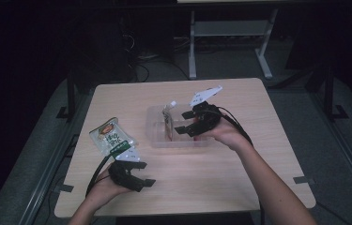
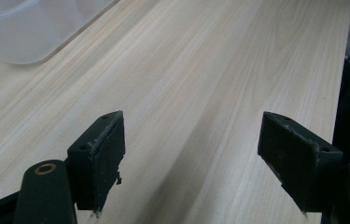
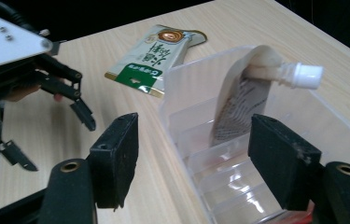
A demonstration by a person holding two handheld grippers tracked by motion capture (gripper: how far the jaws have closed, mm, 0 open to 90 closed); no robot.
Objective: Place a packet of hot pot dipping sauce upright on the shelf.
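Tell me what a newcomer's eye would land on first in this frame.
Probably the spouted pouch standing upright in the clear plastic divided bin near the table's middle, its white cap poking above the rim, with the right claw open just beside it. Next, the green-and-white snack packet lying flat on the wooden table to the bin's left, and the left claw open and empty near the front edge.
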